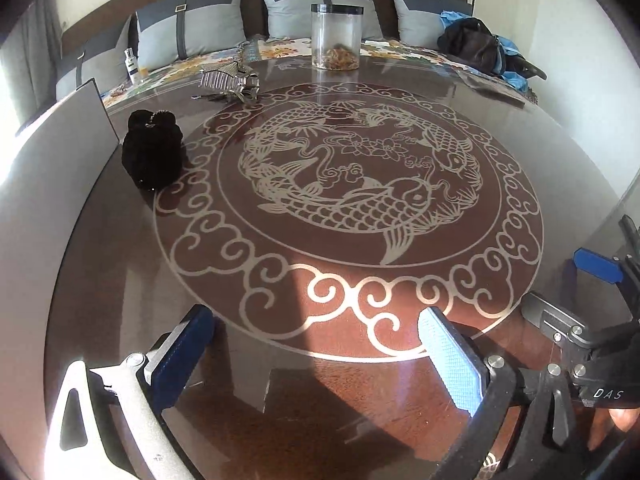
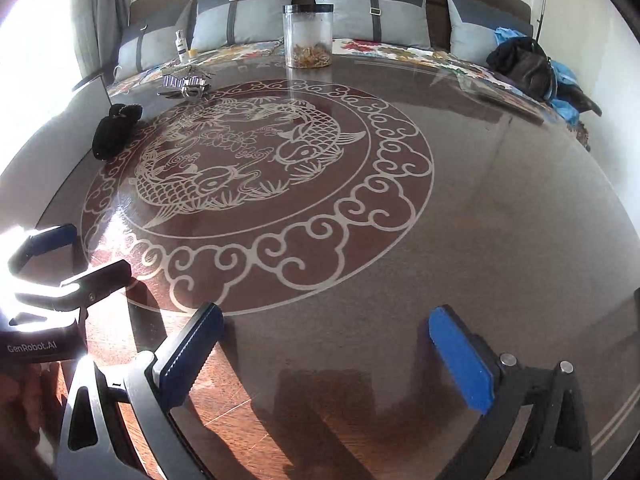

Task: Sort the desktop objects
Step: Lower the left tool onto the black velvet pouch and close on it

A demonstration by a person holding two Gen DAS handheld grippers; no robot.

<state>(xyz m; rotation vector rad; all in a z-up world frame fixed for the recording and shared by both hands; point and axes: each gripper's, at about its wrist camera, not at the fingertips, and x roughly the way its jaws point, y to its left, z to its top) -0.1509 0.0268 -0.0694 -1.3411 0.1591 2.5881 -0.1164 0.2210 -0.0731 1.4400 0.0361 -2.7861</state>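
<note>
A black fuzzy pouch point(image 1: 153, 151) stands on the brown glass table point(image 1: 120, 280) at the left; it also shows in the right wrist view point(image 2: 116, 130). A silver hair claw clip point(image 1: 229, 80) with keys lies beyond it point(image 2: 185, 82). A clear jar with a black lid point(image 1: 336, 38) and brownish contents stands at the far edge point(image 2: 308, 36). My left gripper point(image 1: 316, 344) is open and empty over the near table. My right gripper point(image 2: 326, 344) is open and empty, to the right of the left one.
A small white bottle point(image 1: 131, 65) stands at the far left by a bench with grey cushions point(image 1: 312, 4). A dark bag on blue cloth point(image 1: 476, 46) lies far right. A grey board point(image 1: 52, 148) leans at the left edge. The table bears a carp pattern point(image 1: 352, 176).
</note>
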